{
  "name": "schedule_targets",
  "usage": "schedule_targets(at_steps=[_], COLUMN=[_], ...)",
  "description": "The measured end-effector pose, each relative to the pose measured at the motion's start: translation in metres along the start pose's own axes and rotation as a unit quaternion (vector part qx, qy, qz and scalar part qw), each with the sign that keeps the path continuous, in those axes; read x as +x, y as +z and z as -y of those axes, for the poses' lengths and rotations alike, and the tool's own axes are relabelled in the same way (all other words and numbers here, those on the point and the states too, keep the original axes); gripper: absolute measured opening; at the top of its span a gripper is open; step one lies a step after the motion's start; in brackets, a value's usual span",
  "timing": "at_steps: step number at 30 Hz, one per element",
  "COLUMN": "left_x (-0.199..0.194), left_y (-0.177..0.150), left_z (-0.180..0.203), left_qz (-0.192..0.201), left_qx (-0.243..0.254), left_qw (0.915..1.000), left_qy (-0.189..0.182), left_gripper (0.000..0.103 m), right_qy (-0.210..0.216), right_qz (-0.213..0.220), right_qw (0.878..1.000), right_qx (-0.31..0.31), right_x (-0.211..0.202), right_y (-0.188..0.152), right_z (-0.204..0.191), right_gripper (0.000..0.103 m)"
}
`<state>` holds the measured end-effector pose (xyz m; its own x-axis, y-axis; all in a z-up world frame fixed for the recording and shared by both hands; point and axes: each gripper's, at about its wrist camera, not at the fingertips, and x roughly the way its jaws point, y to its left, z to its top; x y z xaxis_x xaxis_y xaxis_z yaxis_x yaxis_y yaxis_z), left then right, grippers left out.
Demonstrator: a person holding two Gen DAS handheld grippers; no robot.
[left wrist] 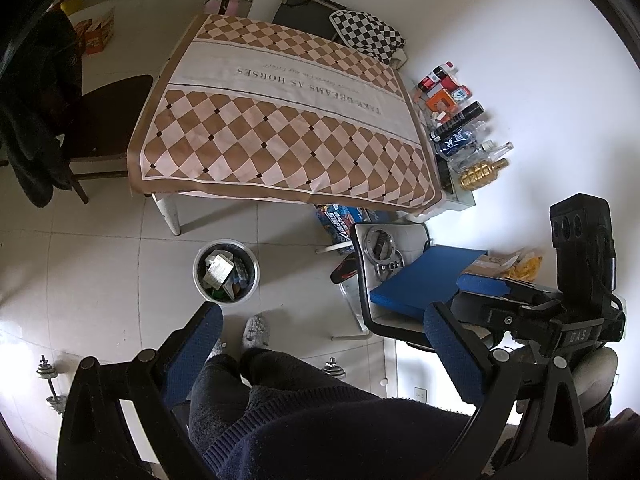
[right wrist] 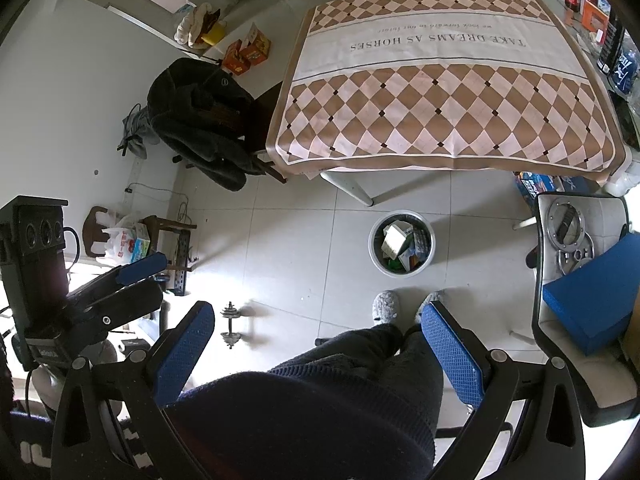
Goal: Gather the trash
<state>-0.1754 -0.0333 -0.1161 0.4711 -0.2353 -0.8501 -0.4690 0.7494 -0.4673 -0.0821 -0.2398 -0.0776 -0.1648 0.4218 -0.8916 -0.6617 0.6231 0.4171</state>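
Below, trash bin [left wrist: 226,272] beyond empty left hand-held gripper [left wrist: 324,354].

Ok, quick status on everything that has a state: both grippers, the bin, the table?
left gripper: open, holding nothing
right gripper: open, holding nothing
trash bin: upright on the floor, no lid, boxes and packets inside
table: covered by a checked cloth, nothing on the cloth
dark jacket: draped over a chair
dumbbell: lying on the floor
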Motion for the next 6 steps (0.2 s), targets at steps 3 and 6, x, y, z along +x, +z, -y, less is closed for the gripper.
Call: schedule_targets(at_steps=[3,6], left_x=[0.0000,-0.0003], left_y=[-0.0006,-0.0002], left_z=[0.0003,-0.0003], left_qz=[0.001,0.001], left_qx=[-0.002,-0.003], left_qw=[1.0000,1.0000], left_qy=[0.003,0.002], left_gripper=[0.103,0.103], right_qy=[0.001,0.003], right_qz=[-0.001,-0.005], right_qw=[1.000,1.000], right_qx=[-0.002,-0.003], right_x=[0.0005,0.0015], right_y=[0.0006,0.0032], right_z=[0.0003,0.0018], right_gripper=[0.103,0.103])
